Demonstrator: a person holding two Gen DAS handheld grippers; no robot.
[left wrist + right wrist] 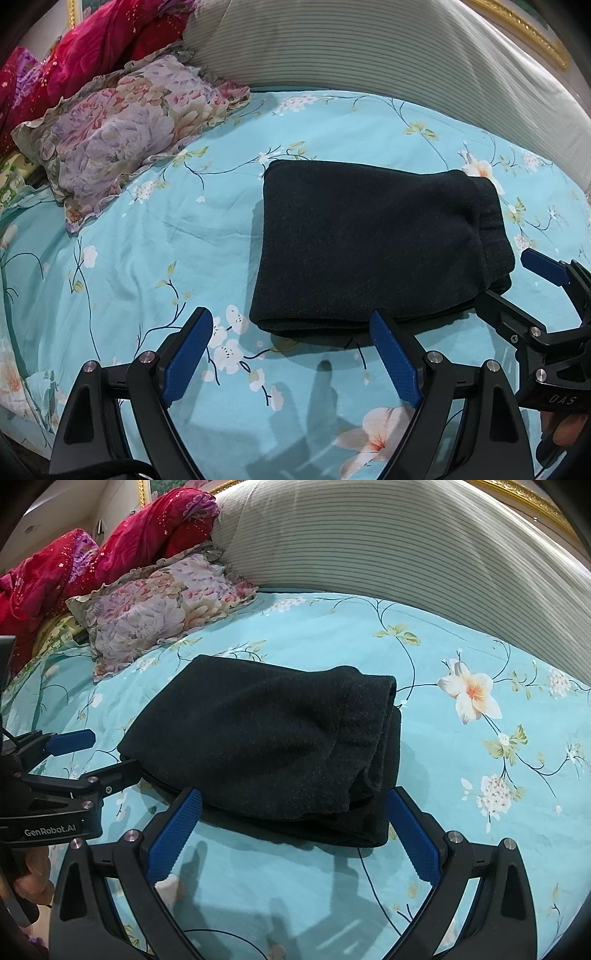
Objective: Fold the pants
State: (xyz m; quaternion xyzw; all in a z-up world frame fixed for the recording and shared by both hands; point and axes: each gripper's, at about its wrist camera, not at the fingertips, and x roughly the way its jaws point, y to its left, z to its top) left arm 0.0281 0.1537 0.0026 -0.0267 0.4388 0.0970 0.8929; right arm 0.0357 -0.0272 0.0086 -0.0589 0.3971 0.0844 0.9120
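— Black pants (373, 243), where do they lie?
— Folded into a thick bundle on the bed (147, 280), well apart from the floral pillow (125, 129) by the striped headboard (369, 51).
— And each tool?
— Left tool (291, 354) is spread, holding nothing, at the bundle's near edge. Right tool (295, 827) likewise gapes, its blue fingers (173, 834) flanking that edge.

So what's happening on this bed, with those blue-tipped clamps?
A person holds a two-finger tool in each hand and is folding black pants on the floral bedsheet. The pants lie in a compact folded bundle. Both the left tool and the right tool are open at the bundle's near edge, gripping nothing.
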